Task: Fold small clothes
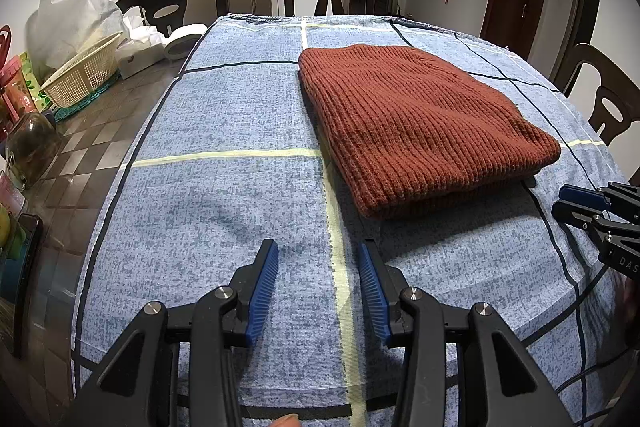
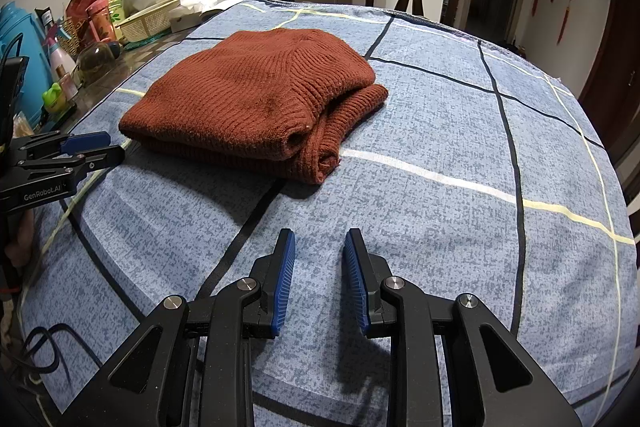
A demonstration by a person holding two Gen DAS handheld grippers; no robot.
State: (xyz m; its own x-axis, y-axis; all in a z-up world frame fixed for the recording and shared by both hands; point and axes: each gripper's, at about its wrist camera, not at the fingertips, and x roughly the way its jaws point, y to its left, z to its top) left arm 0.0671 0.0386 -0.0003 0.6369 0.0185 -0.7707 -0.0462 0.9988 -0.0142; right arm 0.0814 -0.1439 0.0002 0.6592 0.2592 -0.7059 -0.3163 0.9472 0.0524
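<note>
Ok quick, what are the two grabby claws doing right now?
Left gripper: open, holding nothing.
Right gripper: open, holding nothing.

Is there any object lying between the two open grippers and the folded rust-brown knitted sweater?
Nothing visible: only bare blue checked tablecloth lies between the left gripper, the right gripper and the folded rust-brown knitted sweater.

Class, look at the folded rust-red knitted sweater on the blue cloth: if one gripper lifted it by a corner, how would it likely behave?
The sweater would probably go floppy: it is a soft ribbed knit. Its folded layers, visible at the open edge, would likely fall apart. It looks thick, so it may sag heavily, and pushing it could wrinkle the tablecloth beneath.
</note>
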